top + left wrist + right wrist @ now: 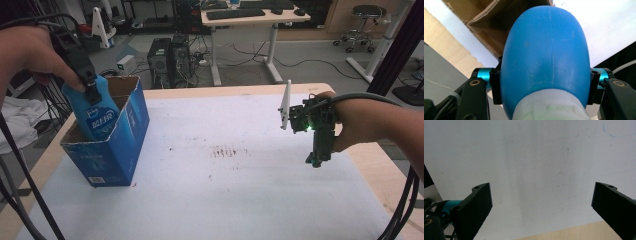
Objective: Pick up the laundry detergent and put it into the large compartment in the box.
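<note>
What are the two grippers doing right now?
Left gripper: closed on the blue bottle, over the box.
Right gripper: open, holding nothing.

Bottle (98,117): blue plastic, broad rounded shoulders, white label panel with blue print on its face. It stands tilted, lower body inside the box, upper part above the rim. In the left gripper view its neck end carries a white cap (550,106), and the bottle (546,55) is clamped at both sides.

Box (117,150): blue printed cardboard, brown inside, top flaps open and torn at the edges. It stands upright near the left edge of the white-covered surface (225,190).
</note>
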Tool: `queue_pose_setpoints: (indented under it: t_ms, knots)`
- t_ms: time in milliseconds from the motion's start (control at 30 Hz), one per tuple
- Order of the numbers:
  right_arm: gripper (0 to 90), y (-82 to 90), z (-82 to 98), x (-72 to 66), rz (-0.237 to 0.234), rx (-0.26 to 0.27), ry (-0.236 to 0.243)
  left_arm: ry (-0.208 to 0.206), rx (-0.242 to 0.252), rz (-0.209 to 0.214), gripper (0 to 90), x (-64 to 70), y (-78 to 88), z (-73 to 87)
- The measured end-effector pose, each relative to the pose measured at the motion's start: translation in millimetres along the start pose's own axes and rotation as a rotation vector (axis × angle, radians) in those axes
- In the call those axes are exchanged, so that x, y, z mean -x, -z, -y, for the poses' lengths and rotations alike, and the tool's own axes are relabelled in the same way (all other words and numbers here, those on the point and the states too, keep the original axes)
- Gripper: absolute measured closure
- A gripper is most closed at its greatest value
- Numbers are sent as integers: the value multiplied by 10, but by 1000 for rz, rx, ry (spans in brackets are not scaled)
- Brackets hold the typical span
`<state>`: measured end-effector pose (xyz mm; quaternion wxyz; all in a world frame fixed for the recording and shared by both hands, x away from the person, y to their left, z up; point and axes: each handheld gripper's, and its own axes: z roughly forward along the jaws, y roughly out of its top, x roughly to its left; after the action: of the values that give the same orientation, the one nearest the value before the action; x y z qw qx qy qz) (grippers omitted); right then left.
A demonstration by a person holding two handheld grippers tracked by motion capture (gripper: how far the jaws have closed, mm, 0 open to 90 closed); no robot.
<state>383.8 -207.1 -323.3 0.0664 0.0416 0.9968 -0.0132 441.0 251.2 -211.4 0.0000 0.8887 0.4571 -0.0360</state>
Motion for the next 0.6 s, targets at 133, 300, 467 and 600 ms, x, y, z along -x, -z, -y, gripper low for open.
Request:
queue_pose_setpoints:
  t_ms: [133,300,467,600]
  knots:
    - [22,-10,-4,3,-2,1,0,-59,-15,-5,379,10,-114,-12]
    - [21,-28,-11,1,-3,0,3,-149,-35,-28,379,38,-234,-17]
    - [22,-47,-19,1,-6,-2,2,-173,-37,-36,379,56,-346,-22]
    - [22,-49,-32,5,-7,2,10,-175,-39,-25,378,40,-442,-19]
